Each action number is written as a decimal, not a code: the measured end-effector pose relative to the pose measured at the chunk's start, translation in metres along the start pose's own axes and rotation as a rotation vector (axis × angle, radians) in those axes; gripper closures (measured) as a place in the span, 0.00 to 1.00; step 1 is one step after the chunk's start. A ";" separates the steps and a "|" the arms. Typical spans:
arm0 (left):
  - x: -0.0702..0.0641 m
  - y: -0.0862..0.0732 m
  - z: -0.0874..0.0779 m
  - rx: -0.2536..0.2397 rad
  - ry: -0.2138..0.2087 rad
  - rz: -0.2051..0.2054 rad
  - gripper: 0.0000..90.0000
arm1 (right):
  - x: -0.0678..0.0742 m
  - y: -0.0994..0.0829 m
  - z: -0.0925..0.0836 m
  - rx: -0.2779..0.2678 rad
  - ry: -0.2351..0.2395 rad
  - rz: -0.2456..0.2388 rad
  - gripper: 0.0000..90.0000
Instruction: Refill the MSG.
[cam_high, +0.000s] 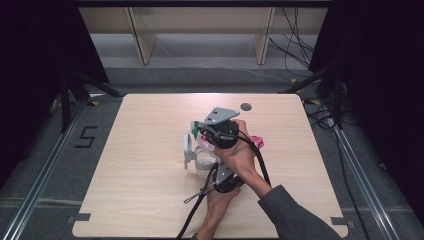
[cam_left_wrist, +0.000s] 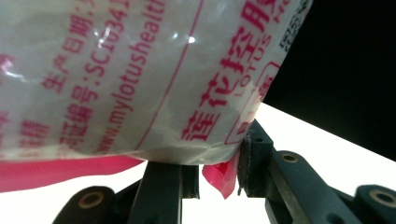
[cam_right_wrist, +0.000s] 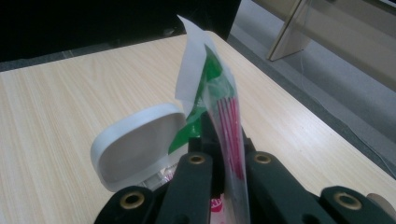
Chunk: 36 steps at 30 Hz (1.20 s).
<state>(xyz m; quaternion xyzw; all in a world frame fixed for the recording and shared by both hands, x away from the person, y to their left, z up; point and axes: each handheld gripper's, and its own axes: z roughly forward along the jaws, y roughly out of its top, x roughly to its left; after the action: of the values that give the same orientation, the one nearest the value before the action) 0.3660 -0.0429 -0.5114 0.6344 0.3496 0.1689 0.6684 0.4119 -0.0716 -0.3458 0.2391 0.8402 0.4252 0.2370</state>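
Item: left gripper (cam_high: 223, 176), nearest the person, jaws closed on the red lower edge of a clear printed plastic bag (cam_left_wrist: 140, 79). Beyond it, right gripper (cam_high: 214, 131), jaws pressed tight on the bag's upper edge; bag held above mid-table (cam_high: 150, 200), white lid (cam_right_wrist: 135, 144) just beside

Clear red-printed plastic bag (cam_left_wrist: 140, 79) — upright, mid-table
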 end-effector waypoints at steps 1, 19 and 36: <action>0.000 0.000 0.000 0.002 -0.001 0.001 0.80 | 0.001 0.000 0.000 0.002 0.003 0.011 1.00; 0.007 0.000 -0.006 0.122 0.015 0.117 0.81 | 0.001 -0.002 0.003 0.012 -0.006 -0.002 1.00; 0.003 0.002 -0.002 0.068 0.021 0.059 0.81 | 0.000 0.000 0.001 0.005 -0.010 -0.006 1.00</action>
<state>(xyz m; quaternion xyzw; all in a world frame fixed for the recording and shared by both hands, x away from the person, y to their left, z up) 0.3671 -0.0394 -0.5102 0.6652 0.3432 0.1831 0.6373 0.4128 -0.0707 -0.3462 0.2393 0.8407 0.4212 0.2421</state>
